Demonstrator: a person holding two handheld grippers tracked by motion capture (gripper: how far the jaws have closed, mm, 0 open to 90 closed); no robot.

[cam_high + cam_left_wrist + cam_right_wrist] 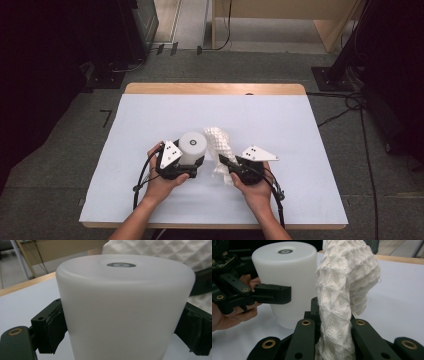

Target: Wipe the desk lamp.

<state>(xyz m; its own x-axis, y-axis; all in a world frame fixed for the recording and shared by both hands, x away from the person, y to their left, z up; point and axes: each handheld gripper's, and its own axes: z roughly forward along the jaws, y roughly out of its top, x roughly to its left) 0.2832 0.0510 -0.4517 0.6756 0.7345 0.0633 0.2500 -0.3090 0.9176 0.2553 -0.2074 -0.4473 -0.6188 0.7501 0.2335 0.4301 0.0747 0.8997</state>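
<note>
Both grippers sit near the table's (215,89) front edge: left gripper (192,167) clamps the upright white cylinder (193,147); right gripper (223,161) pinches the white knitted cloth (218,142) beside it. Open surface lies beyond.

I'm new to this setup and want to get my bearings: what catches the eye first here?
A white cylinder stands near the middle of the pale table, clamped between the jaws of the left claw. Just to its right, a white waffle-textured cloth rises in a bunched strip, pinched in the right claw.
</note>
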